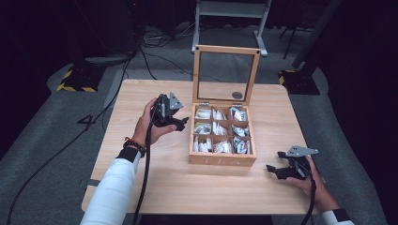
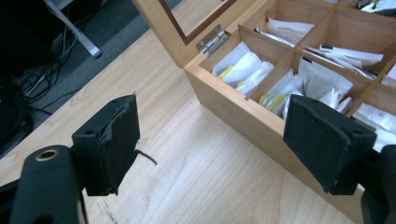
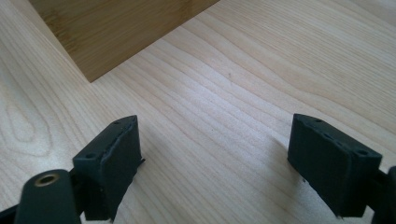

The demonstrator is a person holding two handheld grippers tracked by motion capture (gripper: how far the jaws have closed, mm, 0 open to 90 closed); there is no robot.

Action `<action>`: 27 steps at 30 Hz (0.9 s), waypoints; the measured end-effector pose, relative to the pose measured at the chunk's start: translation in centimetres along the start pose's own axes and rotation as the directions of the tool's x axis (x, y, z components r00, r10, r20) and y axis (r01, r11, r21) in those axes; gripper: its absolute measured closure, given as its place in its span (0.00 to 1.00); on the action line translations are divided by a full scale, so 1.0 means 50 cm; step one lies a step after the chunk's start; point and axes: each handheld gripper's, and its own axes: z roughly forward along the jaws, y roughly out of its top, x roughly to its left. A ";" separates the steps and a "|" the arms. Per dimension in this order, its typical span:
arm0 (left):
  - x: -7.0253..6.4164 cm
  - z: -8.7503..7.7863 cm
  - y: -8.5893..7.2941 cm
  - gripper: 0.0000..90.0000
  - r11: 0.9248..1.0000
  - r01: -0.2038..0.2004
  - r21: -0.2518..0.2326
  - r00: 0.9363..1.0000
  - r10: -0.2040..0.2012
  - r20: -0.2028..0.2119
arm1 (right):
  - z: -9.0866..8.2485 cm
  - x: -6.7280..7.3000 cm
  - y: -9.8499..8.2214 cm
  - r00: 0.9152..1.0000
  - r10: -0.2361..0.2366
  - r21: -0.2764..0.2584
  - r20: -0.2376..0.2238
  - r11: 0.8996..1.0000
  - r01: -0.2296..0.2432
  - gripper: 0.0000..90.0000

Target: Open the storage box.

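A wooden tea box (image 1: pixel 222 159) stands in the middle of the table with its glass lid (image 1: pixel 226 75) raised upright. Its compartments hold several white tea bags (image 1: pixel 218 128). My left gripper (image 1: pixel 180 123) hovers just left of the box, open and empty, jaws pointing at the box's left wall. In the left gripper view the box wall (image 2: pixel 233 109) and the tea bags (image 2: pixel 243 67) lie ahead between the wide jaws. My right gripper (image 1: pixel 274 171) rests low near the table's front right, open and empty, facing the box's front corner (image 3: pixel 116 32).
The light wooden table (image 1: pixel 141 183) has free room in front of the box and at its left. A round mark (image 1: pixel 237 95) shows on the table behind the glass lid. Cables (image 1: pixel 145 164) trail from both grippers. Dark floor and stands surround the table.
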 end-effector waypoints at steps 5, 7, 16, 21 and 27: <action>-0.006 -0.012 -0.023 0.21 1.000 -0.017 0.026 1.000 0.017 -0.010 | 0.000 0.000 0.000 1.000 0.000 0.000 0.000 1.000 0.000 0.19; -0.008 -0.018 -0.032 0.21 1.000 -0.014 0.025 1.000 0.014 -0.008 | 0.000 0.000 0.000 1.000 0.000 0.000 0.000 1.000 0.000 0.19; -0.030 -0.041 -0.078 0.21 0.995 -0.080 0.056 0.996 0.082 -0.045 | -0.001 0.000 -0.001 1.000 0.003 0.000 0.003 1.000 -0.003 0.19; -0.043 -0.050 -0.108 0.20 0.992 -0.098 0.077 0.994 0.101 -0.039 | -0.001 0.000 -0.001 1.000 0.005 0.000 0.003 1.000 -0.005 0.19; -0.058 -0.057 -0.141 0.19 0.987 -0.121 0.106 0.991 0.126 -0.040 | -0.001 -0.002 -0.001 1.000 0.002 -0.002 0.000 1.000 -0.002 0.19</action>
